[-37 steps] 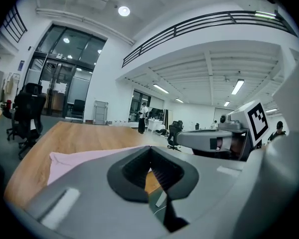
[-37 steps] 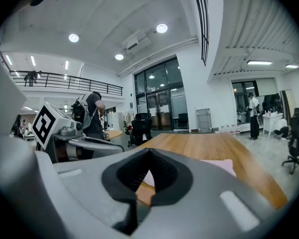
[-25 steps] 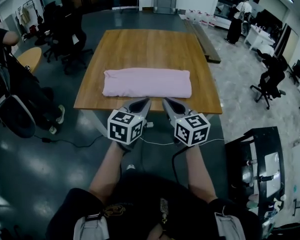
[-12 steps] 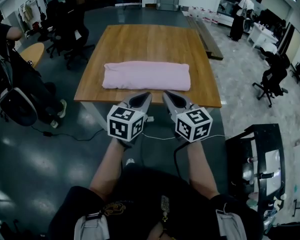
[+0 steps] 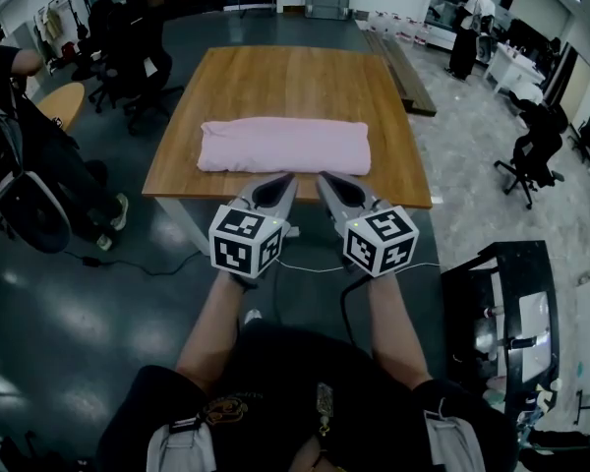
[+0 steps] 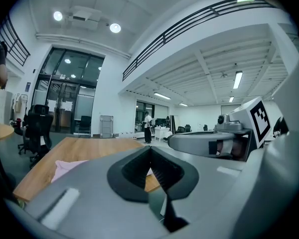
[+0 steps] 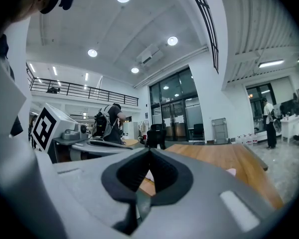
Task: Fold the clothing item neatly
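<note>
On the near half of a wooden table point(image 5: 305, 82), the pink clothing item point(image 5: 283, 147), folded into a long flat band with its long side running from 9 to 3 o'clock, close to the near edge but fully on the wood. At 6 o'clock from the clothing item, by the near edge of the table, the left gripper point(image 5: 280, 183) and the right gripper point(image 5: 326, 183), side by side, both aimed toward 12 o'clock, touching neither the cloth nor each other. Jaws of the left gripper pressed together with nothing between them. Jaws of the right gripper pressed together too, also empty. Behind each one a cube with black-and-white square markers, left cube point(image 5: 244, 244) and right cube point(image 5: 382, 241), then forearms point(image 5: 212, 323) reaching back toward 6 o'clock. In both gripper views only a small pink part of the clothing item beyond the closed tips, with wood around it. At 9 o'clock of the table, office chairs point(image 5: 128, 62) and a small round table point(image 5: 59, 114). At 2 o'clock, far away, a standing person point(image 5: 465, 32).
</note>
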Available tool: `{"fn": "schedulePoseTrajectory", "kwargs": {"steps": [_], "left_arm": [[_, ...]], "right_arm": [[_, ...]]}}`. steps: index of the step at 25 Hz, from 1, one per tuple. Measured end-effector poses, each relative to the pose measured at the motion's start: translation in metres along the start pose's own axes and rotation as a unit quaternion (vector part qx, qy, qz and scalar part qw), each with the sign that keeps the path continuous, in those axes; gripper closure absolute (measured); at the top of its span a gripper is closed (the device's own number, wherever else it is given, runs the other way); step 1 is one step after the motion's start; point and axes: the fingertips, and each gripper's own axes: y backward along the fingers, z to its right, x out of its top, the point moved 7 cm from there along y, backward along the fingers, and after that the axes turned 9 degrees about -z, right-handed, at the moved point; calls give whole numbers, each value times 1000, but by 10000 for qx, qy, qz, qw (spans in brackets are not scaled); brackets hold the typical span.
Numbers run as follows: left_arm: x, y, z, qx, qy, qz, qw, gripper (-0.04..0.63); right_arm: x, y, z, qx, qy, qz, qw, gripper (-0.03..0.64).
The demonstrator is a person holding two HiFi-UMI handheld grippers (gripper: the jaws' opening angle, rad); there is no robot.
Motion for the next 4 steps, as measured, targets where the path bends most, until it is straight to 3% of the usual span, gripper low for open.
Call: {"fn": "schedulePoseTrajectory", "kwargs": {"steps": [4], "left_arm": [[1, -1, 5, -21, -19, -27, 10000, 588]], "right_arm": [[2, 4, 0, 22, -9, 32, 10000, 615]]}}
